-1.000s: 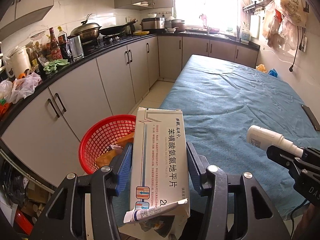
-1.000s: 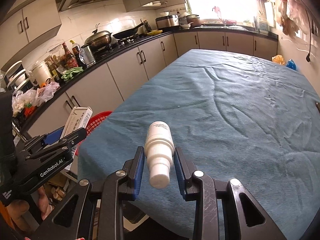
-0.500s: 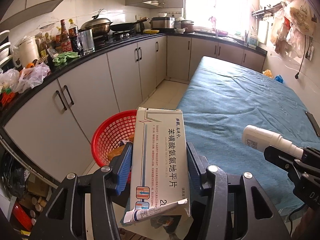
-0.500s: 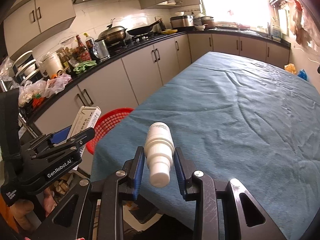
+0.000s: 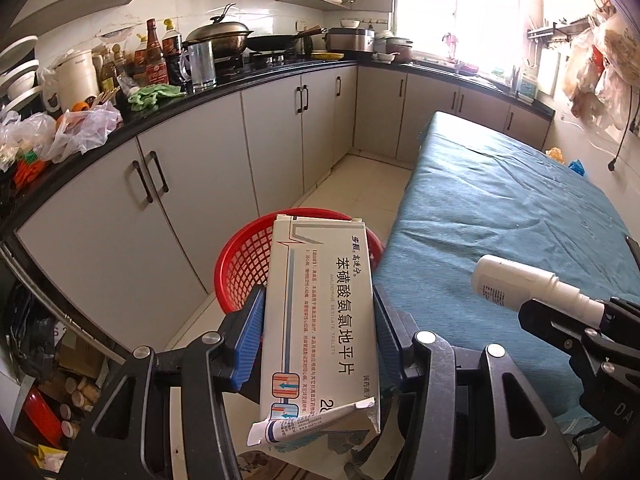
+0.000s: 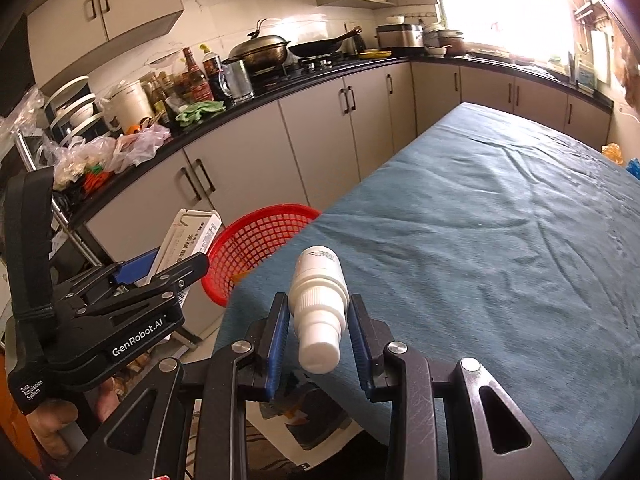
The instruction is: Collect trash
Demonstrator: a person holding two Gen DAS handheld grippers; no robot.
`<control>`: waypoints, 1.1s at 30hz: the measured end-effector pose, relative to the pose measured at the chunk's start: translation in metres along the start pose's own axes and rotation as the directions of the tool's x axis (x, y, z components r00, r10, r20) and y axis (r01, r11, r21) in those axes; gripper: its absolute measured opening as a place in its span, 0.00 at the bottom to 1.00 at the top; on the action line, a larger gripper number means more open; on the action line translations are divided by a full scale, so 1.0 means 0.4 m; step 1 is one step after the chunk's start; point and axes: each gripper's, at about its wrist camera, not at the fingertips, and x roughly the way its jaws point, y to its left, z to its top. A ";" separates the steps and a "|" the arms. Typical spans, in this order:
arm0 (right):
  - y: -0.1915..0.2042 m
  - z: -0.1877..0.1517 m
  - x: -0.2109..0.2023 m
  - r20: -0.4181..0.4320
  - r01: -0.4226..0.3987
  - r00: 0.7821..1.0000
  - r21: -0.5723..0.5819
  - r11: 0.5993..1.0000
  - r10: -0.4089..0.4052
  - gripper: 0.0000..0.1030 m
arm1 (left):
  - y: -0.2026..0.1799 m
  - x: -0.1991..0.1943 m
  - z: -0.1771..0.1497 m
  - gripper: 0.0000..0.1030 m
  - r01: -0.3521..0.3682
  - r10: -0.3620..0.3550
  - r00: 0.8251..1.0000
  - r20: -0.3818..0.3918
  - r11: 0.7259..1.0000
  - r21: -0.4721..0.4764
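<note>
We carry two pieces of trash by the red basket.

Our left gripper clamps a white medicine box between its blue pads, the torn flap hanging at the near end; the box sits in front of the basket's rim in the left wrist view; our right gripper grips a white plastic bottle, cap end toward the camera, above the near corner of the table's teal cloth; the basket stands on the floor between that table and the grey cabinets.
</note>
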 end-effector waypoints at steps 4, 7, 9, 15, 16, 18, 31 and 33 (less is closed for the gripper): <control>0.010 0.003 0.011 -0.005 -0.008 1.000 -0.008 1.000 0.008 0.31 | 0.012 0.008 0.000 0.49 0.001 -0.001 1.000 -0.008 1.000 -0.009; 0.012 0.003 0.015 -0.002 -0.008 1.000 -0.007 1.000 0.008 0.31 | 0.011 0.006 0.001 0.49 0.004 -0.004 1.000 -0.009 1.000 -0.006; 0.012 0.004 0.013 0.000 -0.006 1.000 -0.006 1.000 0.006 0.31 | 0.005 0.004 0.001 0.49 0.012 -0.012 1.000 -0.008 1.000 0.000; -0.048 0.005 -0.032 0.043 0.066 0.997 0.005 0.998 -0.066 0.31 | -0.040 -0.005 0.020 0.49 0.112 -0.112 0.994 -0.013 0.994 0.019; -0.073 0.004 -0.042 0.045 0.085 0.995 0.019 0.996 -0.086 0.31 | -0.056 -0.004 0.027 0.49 0.151 -0.150 0.989 -0.017 0.988 0.026; -0.127 0.000 -0.057 0.043 0.123 0.991 0.064 0.990 -0.125 0.31 | -0.089 0.003 0.039 0.49 0.210 -0.209 0.978 -0.026 0.977 0.039; -0.390 -0.087 -0.110 -0.051 0.255 0.967 0.269 0.929 -0.251 0.35 | -0.287 0.149 0.052 0.50 0.351 -0.334 0.926 -0.179 0.933 0.074; -0.394 -0.087 -0.112 -0.049 0.259 0.966 0.263 0.929 -0.255 0.43 | -0.287 0.160 0.043 0.51 0.358 -0.341 0.920 -0.196 0.931 0.064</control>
